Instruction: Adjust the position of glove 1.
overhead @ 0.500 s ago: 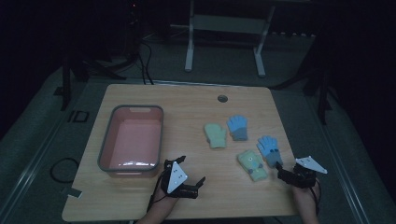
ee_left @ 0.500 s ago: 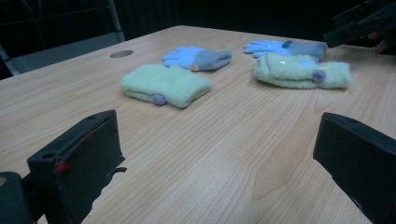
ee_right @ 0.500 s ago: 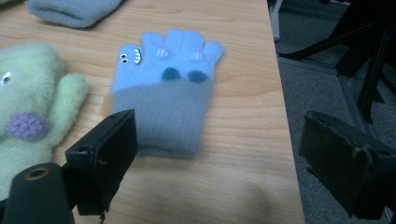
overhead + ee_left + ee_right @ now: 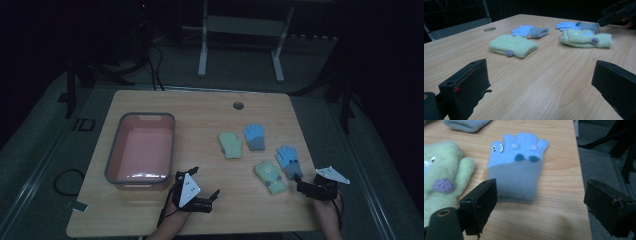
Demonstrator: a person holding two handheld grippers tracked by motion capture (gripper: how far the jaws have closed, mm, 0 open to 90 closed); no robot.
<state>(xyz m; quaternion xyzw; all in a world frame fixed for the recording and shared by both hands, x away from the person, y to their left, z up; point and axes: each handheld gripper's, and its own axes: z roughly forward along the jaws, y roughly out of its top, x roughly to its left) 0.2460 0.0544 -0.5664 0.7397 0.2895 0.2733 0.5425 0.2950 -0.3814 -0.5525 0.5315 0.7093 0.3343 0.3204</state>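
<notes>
Blue glove lies flat (untouched) before the right gripper's spread jaws.

No readable text, label, brand or number on anything here.

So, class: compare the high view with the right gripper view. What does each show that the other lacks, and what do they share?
High view alone: the pink tub, the left gripper and the farther green mitten. Right gripper view alone: the tiny face and white stripes on the blue glove's fingers. Both: that blue glove, the near green mitten beside it, the wooden table and the open right gripper.
</notes>
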